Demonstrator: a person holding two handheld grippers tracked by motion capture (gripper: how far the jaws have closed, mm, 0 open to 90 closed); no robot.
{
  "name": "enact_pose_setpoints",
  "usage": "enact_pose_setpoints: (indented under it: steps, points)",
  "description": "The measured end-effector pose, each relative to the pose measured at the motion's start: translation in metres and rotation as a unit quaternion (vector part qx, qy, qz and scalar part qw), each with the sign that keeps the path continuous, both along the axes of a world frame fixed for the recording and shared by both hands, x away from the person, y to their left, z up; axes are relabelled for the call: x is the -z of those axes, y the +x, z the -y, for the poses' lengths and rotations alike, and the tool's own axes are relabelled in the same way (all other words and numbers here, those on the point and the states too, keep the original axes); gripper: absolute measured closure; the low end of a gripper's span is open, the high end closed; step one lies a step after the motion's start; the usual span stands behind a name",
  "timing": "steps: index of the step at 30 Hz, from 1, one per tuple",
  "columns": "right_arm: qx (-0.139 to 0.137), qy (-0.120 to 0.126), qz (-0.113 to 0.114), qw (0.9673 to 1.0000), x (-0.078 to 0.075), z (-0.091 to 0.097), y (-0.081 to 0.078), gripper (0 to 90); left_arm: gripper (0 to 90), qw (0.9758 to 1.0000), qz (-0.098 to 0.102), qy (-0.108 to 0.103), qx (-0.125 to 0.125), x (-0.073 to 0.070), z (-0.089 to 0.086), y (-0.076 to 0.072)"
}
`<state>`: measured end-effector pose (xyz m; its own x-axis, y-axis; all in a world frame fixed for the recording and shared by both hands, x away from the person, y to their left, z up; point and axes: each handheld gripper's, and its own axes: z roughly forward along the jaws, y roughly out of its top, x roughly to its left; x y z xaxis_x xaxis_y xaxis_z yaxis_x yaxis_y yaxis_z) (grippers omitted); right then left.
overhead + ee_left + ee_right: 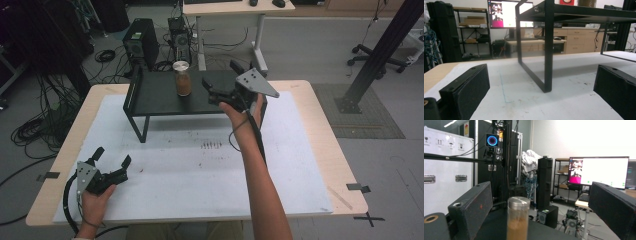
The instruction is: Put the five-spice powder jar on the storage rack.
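The jar [182, 79], at upper centre, should be squarely centred between the wide-open right tool [220, 86] before closing; the left tool [111, 160] is open, idle.

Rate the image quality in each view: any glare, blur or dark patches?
High view: even, dimmish light; the black shelf casts a soft shadow on the white mat; the jar reads clearly. Left gripper view: the monitor is blown out, and the left tool looks soft up close. Right gripper view: the bright wall and screen glare, the jar is slightly blurred, and the right tool is open.
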<state>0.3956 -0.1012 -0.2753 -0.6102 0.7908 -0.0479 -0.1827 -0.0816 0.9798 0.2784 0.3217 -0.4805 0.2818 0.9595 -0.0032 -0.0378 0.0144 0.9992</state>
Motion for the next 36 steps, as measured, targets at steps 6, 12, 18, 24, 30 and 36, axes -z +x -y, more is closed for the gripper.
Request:
enact_pose_setpoints:
  steps: [6,12,18,24,30,36]
  points:
    - [0.019,0.01,0.009,0.9997,0.006,0.026,-0.016,5.1,0.6,1.0,0.0,0.0,0.0,0.0,0.0,0.0]
    - [0.041,0.007,0.025,0.9988,0.013,0.049,-0.029,5.1,0.7,1.0,-0.001,0.0,-0.001,0.0,0.0,0.0]
    - [0.059,0.021,0.026,0.9977,0.023,0.069,-0.043,4.5,0.7,1.0,-0.001,0.0,-0.001,0.0,0.0,0.0]
    - [0.085,0.025,0.025,0.9958,0.042,0.09,-0.058,4.5,0.7,1.0,-0.001,-0.001,-0.001,0.0,0.0,0.0]
    - [0.104,0.03,0.014,0.994,0.063,0.106,-0.071,4.5,0.7,1.0,-0.001,0.0,0.0,0.0,0.0,0.0]
    - [0.125,0.036,0.028,0.9911,0.083,0.117,-0.082,3.8,0.6,1.0,0.0,0.0,0.0,0.0,0.0,0.0]
